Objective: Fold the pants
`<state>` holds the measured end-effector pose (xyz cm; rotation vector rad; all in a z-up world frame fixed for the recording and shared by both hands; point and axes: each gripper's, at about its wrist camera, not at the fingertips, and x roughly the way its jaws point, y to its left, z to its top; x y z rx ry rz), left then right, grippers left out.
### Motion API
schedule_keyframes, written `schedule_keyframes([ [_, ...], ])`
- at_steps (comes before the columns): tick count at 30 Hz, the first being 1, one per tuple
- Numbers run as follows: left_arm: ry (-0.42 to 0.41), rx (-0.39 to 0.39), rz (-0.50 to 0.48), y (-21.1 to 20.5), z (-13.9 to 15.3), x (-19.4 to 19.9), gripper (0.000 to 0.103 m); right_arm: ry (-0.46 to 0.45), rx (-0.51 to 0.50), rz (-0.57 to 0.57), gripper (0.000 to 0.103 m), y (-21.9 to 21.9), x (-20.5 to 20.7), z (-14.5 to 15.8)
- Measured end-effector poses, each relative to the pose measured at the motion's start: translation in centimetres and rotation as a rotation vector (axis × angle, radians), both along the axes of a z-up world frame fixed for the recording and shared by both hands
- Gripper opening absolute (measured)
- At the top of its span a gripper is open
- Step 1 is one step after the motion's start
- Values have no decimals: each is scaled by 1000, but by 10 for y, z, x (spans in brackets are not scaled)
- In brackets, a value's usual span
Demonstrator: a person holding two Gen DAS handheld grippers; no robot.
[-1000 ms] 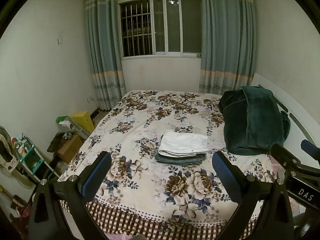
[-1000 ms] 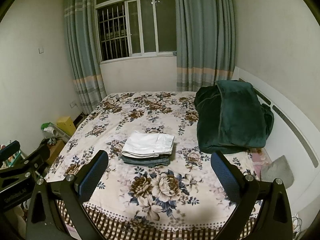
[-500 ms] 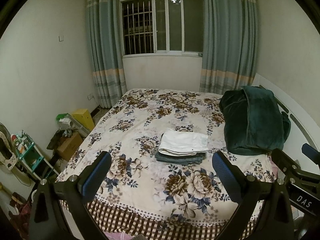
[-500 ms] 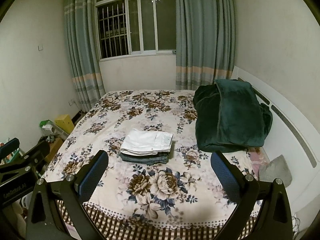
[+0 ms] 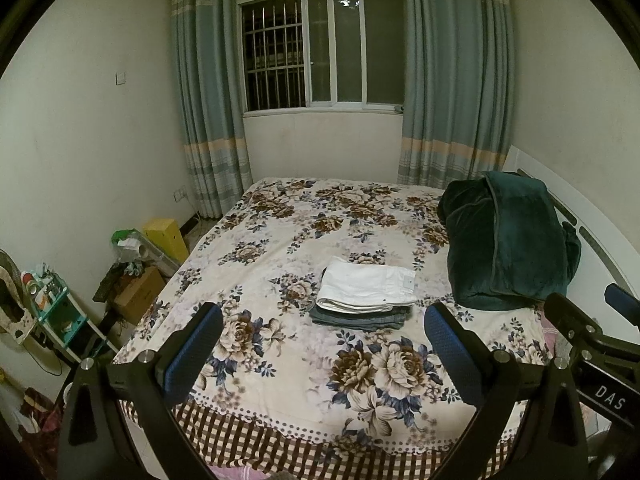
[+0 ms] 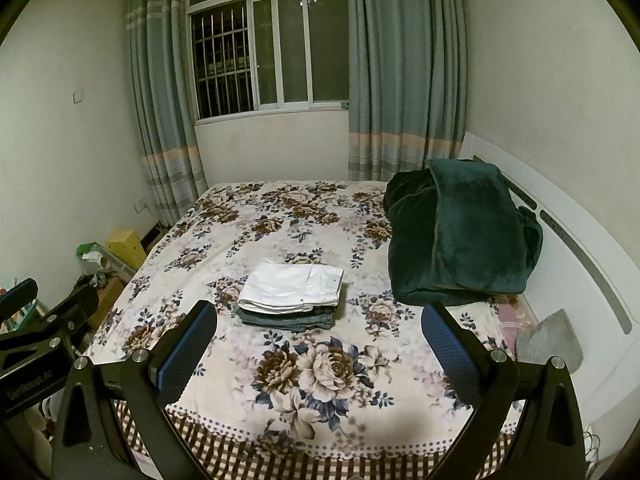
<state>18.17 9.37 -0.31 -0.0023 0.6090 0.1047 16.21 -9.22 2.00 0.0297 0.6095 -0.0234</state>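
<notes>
Folded white pants (image 5: pixel 366 285) lie on top of folded grey-blue jeans (image 5: pixel 360 318) in the middle of a floral bedspread (image 5: pixel 280 248). The same stack shows in the right wrist view: the white pants (image 6: pixel 292 288) over the jeans (image 6: pixel 288 319). My left gripper (image 5: pixel 324 344) is open and empty, held back above the bed's near edge, well short of the stack. My right gripper (image 6: pixel 320 340) is also open and empty, at a similar distance. Each gripper's body shows at the edge of the other's view.
A dark green blanket (image 5: pixel 508 240) is heaped at the bed's right by the white headboard (image 5: pixel 592 240). A grey pillow (image 6: pixel 550 344) lies at the near right. Boxes and clutter (image 5: pixel 140 264) and a small shelf (image 5: pixel 52 312) stand on the floor left. Curtained window behind.
Both grippers have drawn back and up slightly from the bed; the stack sits a little farther off. The jaws stay open and the clothes have not moved.
</notes>
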Motion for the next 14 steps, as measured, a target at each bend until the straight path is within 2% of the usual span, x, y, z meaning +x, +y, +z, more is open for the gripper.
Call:
schedule_keyframes([
  [14, -12, 2, 8, 2, 5, 0, 103, -2, 1, -1, 103, -2, 0, 0],
])
